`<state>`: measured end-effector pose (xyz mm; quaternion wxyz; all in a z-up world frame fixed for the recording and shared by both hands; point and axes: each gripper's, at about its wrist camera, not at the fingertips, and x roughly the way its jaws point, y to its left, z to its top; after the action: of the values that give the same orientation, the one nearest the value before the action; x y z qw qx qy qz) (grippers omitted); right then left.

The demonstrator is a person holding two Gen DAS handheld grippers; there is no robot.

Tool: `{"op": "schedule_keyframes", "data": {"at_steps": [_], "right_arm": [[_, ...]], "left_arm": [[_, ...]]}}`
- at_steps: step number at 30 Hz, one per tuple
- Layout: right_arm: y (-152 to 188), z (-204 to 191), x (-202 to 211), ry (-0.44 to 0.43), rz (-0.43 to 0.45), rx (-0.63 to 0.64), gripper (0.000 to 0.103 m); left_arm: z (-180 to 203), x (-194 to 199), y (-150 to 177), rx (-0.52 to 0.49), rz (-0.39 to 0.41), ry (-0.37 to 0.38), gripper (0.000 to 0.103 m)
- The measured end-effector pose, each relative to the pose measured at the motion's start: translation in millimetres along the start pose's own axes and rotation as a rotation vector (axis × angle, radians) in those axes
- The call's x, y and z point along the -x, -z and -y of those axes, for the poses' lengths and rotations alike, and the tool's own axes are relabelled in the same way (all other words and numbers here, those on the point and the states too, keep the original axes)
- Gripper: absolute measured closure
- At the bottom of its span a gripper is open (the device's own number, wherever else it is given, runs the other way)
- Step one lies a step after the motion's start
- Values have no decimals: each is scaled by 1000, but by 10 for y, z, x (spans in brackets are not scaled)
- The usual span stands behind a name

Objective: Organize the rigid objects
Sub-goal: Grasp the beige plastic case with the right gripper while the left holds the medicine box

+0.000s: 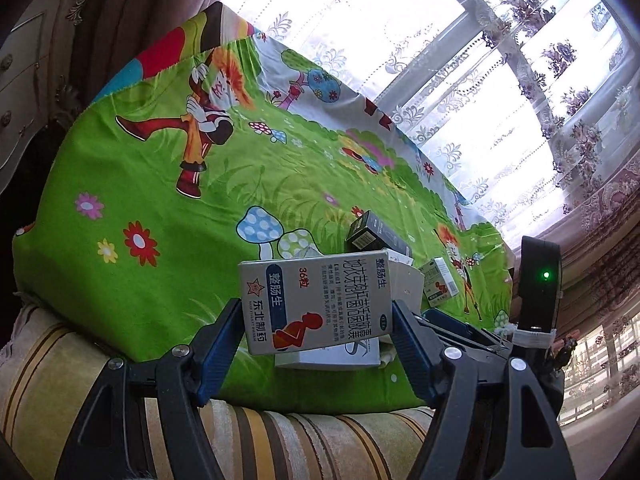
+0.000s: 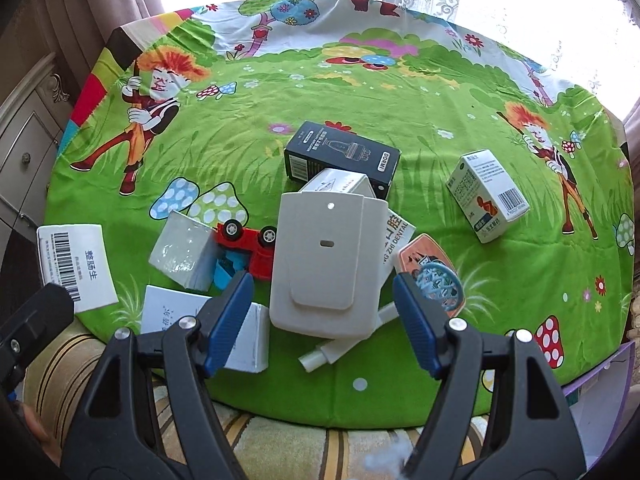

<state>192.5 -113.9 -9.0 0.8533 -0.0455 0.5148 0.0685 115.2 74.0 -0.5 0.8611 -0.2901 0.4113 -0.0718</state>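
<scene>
1. Sunlit lace curtains (image 1: 500,80) hang behind a table under a bright cartoon tablecloth (image 2: 400,92), smooth and printed with mushrooms.
2. Clutter lies mid-table: a black carton (image 2: 344,156), a red toy car (image 2: 252,244) on its side, a white plastic wall holder (image 2: 324,264), an orange oval tin (image 2: 432,272) and a white tube (image 2: 340,348).
3. Apart to the right lies a small medicine box (image 2: 486,196).
4. The left gripper (image 1: 316,328) clamps a cardboard medicine carton (image 1: 316,304) off the cloth.
5. The right gripper (image 2: 324,320) hangs over the holder, jaws wide and empty.
</scene>
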Motion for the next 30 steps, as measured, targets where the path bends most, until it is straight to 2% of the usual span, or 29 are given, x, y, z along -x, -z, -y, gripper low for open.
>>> {"op": "schedule_keyframes", "data": {"at_steps": [9,11,14,30], "right_arm": [[-38,-40,-199,57,-39,10,28],[-31,-29,-219,56,-44,7,35],[-14,-20,-208,45,-37,4,35],[143,160,292,-2,115,-44,35]], "left_arm": [[-29,-59,0,5,-11,2,30],[-22,-71,6,1,-14,-1,30],[-9,-74,17,-7,-14,-5,30],[157,-68,94,-79,-1,-33,30]]}}
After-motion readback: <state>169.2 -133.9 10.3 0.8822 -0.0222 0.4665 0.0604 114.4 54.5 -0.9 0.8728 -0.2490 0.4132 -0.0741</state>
